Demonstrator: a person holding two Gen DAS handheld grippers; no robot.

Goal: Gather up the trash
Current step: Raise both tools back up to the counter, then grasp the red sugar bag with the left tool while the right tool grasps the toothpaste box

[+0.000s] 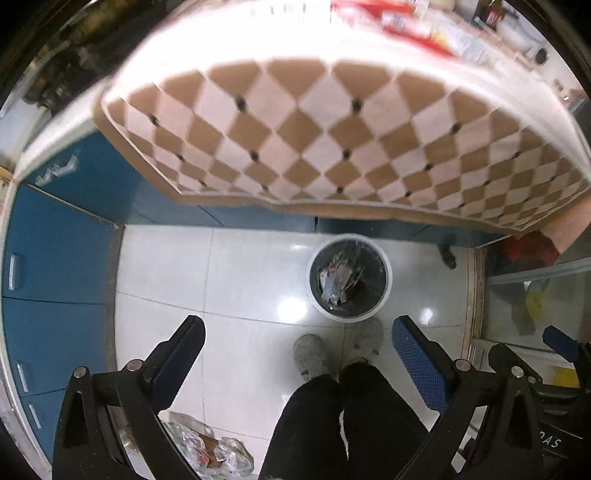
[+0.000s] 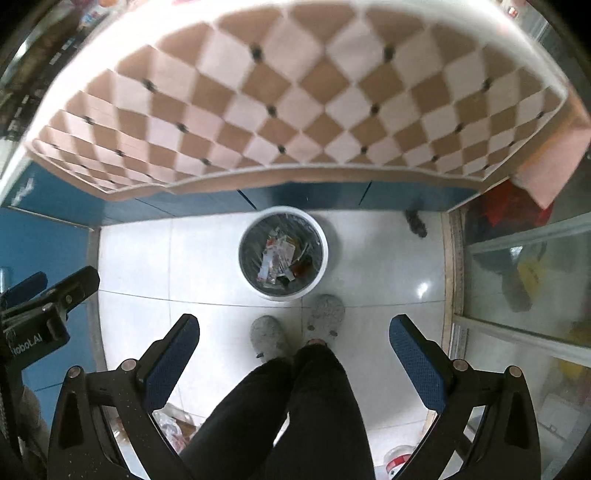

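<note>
Hovering above the floor, the left gripper (image 1: pixel 297 325) and the right gripper (image 2: pixel 293 325) both have their jaws wide apart and hold nothing. One white bin (image 2: pixel 322 236) with a dark liner stands on the white tiled floor (image 2: pixel 147 258), just far of the person's two grey slippers (image 2: pixel 269 335), and it has several wrappers (image 2: pixel 279 258) inside; I cannot count them exactly. I judge that the work is between two pieces: nothing is carried, so the next move is to find more trash and close on it. One table with a checked cloth (image 2: pixel 295 92) is at the far side; some red and white things (image 1: pixel 417 26) lie blurred on its top. One clear bag (image 1: pixel 210 450) lies near on the left. One small dark thing (image 2: pixel 415 221) lies far right by the blue cabinets (image 1: pixel 55 258).
</note>
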